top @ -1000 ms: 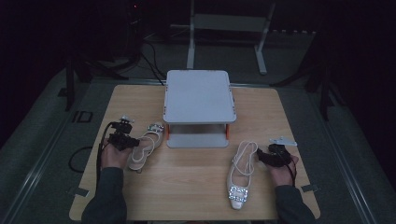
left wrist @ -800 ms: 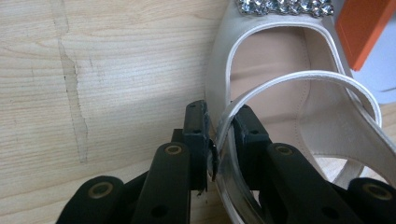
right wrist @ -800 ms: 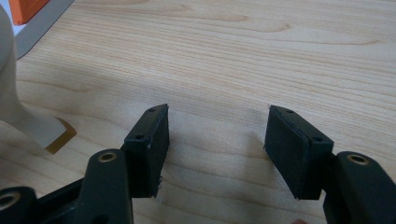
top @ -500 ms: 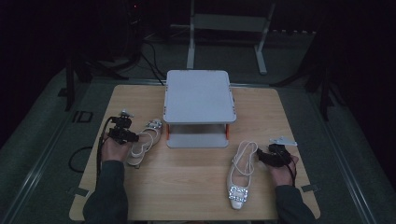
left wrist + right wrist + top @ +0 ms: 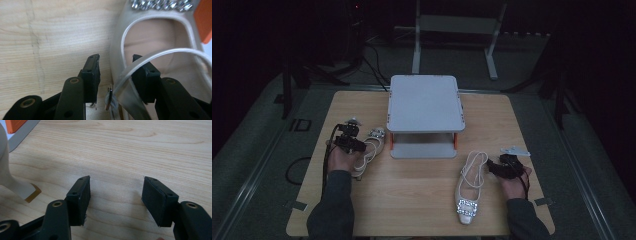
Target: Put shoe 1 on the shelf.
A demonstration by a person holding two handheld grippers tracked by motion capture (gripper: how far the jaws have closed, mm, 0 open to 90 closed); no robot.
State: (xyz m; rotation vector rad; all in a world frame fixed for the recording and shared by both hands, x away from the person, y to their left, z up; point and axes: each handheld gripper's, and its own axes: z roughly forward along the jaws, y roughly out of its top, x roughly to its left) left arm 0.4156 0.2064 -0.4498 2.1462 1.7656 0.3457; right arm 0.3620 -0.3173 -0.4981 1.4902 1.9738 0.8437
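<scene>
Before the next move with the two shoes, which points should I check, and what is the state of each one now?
1. Left gripper jaws apart: ok, they stand open.
2. Left shoe between those jaws: ok, its side wall lies in the gap, one jaw outside, one inside; its thin strap crosses the inner jaw.
3. Jaws pressing on that shoe: cannot tell.
4. Right gripper jaws apart: ok, open over bare table.
5. Right shoe in that gripper: not ok, it lies flat beside it, its heel off to one side.
6. Grey rack top free: ok.
</scene>
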